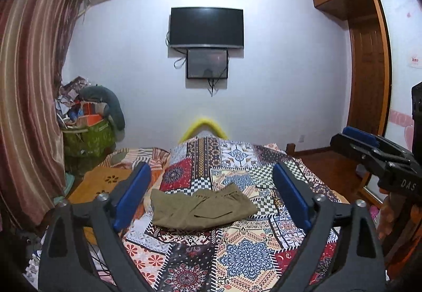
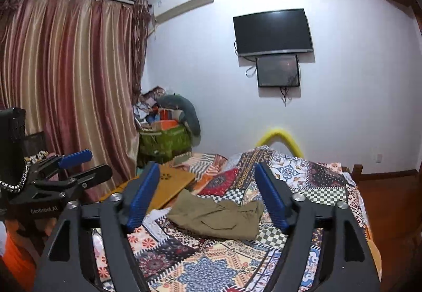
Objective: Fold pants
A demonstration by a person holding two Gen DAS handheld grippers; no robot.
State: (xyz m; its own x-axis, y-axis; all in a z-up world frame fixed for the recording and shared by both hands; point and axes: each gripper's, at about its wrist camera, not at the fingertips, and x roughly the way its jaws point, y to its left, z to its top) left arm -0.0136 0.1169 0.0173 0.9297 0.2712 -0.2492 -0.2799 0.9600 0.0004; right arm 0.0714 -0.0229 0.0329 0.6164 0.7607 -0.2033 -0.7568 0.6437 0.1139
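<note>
Progress: the olive pants (image 1: 201,209) lie folded into a compact bundle; judging by this, little or nothing remains.
Pants: khaki-green, slightly rumpled, a pocket slit showing.
Location: on the patchwork quilt (image 1: 245,255) covering the bed.
Left gripper (image 1: 211,197): jaws spread wide, empty, raised clear.
Right gripper (image 2: 208,194): jaws apart, holding nothing.

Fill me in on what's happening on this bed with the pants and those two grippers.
A person holds a two-finger gripper in each hand over a bed with a patchwork bedspread. The olive pants lie folded into a compact bundle on it, touched by neither gripper. The left gripper and right gripper both hang above the bed with jaws open and empty, pointed toward the wall with the TV. The fold looks done.
</note>
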